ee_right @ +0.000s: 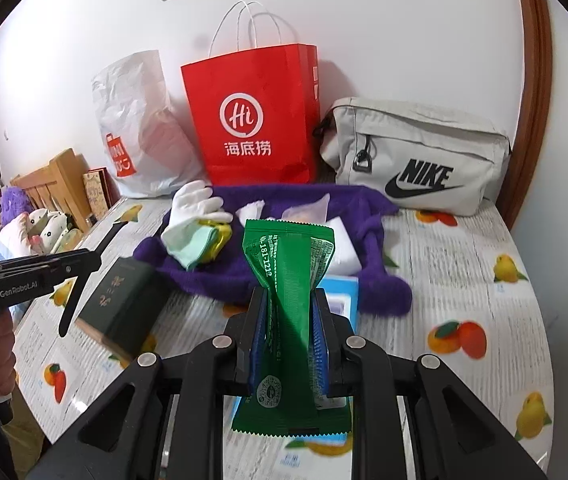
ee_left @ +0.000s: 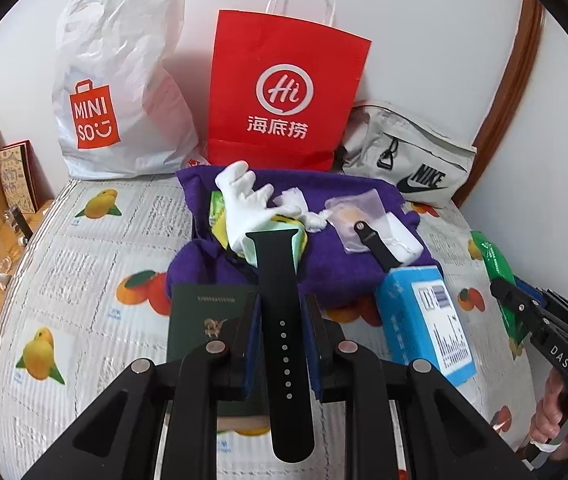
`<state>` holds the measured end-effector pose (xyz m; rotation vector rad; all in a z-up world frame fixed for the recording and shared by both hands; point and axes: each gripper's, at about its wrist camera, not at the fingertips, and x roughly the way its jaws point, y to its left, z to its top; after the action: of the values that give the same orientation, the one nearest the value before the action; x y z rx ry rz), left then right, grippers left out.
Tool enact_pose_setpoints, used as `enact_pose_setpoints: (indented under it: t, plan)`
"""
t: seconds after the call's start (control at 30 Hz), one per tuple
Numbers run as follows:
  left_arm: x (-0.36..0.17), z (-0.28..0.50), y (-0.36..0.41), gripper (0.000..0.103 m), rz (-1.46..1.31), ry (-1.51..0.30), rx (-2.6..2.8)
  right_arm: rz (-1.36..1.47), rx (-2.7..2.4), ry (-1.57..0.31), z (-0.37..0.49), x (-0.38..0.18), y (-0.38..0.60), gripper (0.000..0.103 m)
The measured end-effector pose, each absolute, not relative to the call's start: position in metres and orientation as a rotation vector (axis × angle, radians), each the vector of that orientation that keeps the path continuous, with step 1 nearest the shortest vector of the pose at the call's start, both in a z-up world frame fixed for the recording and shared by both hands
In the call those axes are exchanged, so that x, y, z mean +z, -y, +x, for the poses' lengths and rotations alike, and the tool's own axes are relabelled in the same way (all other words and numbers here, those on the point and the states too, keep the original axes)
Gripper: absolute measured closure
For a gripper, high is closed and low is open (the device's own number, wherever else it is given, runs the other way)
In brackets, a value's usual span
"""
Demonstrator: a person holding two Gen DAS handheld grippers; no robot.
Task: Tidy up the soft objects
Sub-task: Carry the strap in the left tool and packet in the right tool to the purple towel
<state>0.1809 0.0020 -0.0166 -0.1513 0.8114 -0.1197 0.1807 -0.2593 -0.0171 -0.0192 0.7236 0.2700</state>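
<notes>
The bench (ee_right: 464,264) wears a fruit-print cover and ends at a white wall (ee_right: 404,32), where a red paper bag (ee_right: 251,120) and a grey pouch (ee_right: 416,152) stand. The left tool (ee_left: 281,320) pinches a black strap (ee_left: 279,300); the right tool (ee_right: 290,320) pinches a green packet (ee_right: 288,264). A purple cloth (ee_right: 304,280) with a white glove (ee_right: 195,200) fills the middle, and bare cover stays open at the right edge.

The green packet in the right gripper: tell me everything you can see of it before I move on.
The green packet is a flat, glossy foil-like sachet with crimped, serrated ends, white print, a number string and a round seal mark. The right gripper is shut on its middle, pinching it into a waist so both ends flare. It stands roughly along the fingers, lifted off the fruit-print table cover, touching only the blue pads.
</notes>
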Motion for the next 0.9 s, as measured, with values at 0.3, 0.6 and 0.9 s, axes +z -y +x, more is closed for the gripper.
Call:
enact_pose_setpoints:
  t: [0.3, 0.6, 0.9]
  plan:
    - [-0.018, 0.222, -0.012, 0.083, -0.160, -0.821, -0.119, -0.038, 0.267, -0.729, 0.222, -0.019, 0.252, 0.082]
    - [-0.028, 0.263, -0.023, 0.083, -0.169, -0.834, -0.096, -0.026, 0.284, -0.759, 0.264, -0.033, 0.246, 0.082]
    - [-0.040, 0.292, -0.037, 0.083, -0.193, -0.850, -0.075, -0.039, 0.298, -0.783, 0.303, -0.047, 0.238, 0.081]
